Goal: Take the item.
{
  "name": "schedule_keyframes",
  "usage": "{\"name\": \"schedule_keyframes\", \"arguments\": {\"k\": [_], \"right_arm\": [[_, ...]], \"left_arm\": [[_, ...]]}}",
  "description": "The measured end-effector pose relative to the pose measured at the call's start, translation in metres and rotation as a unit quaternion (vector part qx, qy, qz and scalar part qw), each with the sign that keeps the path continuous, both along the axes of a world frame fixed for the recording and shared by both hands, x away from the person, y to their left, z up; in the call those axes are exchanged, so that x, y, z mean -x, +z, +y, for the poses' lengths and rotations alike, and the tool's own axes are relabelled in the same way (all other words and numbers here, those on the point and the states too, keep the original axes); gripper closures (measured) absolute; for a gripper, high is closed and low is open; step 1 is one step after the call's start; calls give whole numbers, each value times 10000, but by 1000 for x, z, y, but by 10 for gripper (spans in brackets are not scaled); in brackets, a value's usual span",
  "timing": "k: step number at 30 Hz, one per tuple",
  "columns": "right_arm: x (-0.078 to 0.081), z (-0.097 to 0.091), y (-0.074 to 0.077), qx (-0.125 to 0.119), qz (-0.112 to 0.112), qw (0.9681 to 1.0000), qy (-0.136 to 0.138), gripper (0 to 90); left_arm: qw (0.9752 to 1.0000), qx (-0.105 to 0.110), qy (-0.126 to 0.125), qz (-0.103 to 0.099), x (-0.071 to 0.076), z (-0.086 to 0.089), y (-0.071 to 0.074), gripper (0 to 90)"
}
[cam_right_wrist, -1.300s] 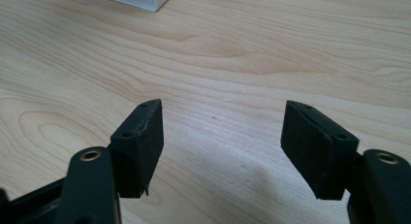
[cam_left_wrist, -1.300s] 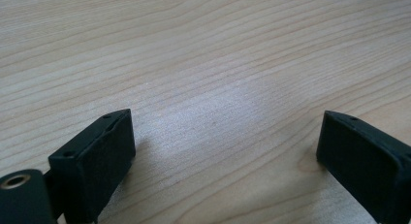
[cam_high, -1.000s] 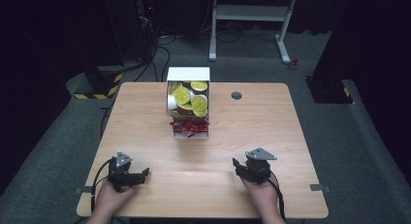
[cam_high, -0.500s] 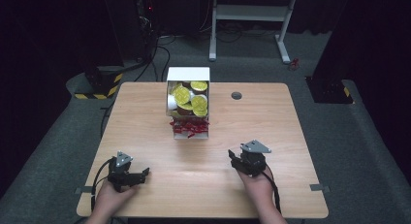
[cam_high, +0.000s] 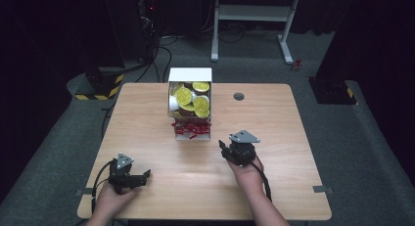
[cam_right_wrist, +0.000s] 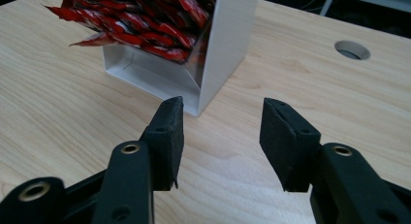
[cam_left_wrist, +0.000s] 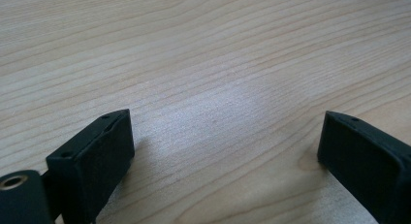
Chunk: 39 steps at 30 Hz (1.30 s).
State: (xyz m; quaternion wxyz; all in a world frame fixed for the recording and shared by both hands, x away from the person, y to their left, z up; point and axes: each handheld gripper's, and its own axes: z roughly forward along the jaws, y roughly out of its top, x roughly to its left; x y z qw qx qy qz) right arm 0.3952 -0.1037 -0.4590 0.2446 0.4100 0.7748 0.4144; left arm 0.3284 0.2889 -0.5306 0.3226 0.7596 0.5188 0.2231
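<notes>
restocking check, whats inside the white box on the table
The white cardboard box holds round yellow-lidded cups in its upper part and red foil sachets spilling from its lower opening. Whatever lies beneath the top cups and sachets is covered.

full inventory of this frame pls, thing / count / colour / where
table: 1, light wood, centre of the high view
box: 1, white, two open compartments, far-centre of the table
round yellow-topped items: several, yellow tops, far compartment of the box; exact count unclear
packets: a heap, red, near compartment, some sticking over the edge
hole: 1, dark, in the tabletop right of the box
white frame: 1, on the floor beyond the table
cables: several, black, floor beyond the table
left gripper: 1, black, near-left of the table, open
right gripper: 1, black, near the box's near right corner, open
</notes>
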Motion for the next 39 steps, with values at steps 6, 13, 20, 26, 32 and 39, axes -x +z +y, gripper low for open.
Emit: {"name": "schedule_keyframes", "arguments": {"k": [6,13,20,26,32,39], "right_arm": [[-8,12,3,28,-7,9999,133,522],[-15,20,12,11,-44,9999,144,519],[-20,27,19,-28,-88,9998,162,501],[-23,32,22,14,-173,9997,187,496],[-29,36,23,20,-81,9997,245,528],[-37,40,24,-36,-138,9995,273,513]], "left_arm": [[10000,-2,-1,0,0,0,0,62],[10000,0,0,-1,0,0,0,62],[10000,-1,4,-2,0,0,0,62],[10000,-6,-1,-4,0,0,0,62],[10000,5,12,-12,0,0,0,62],[10000,-7,-1,-3,0,0,0,62]]}}
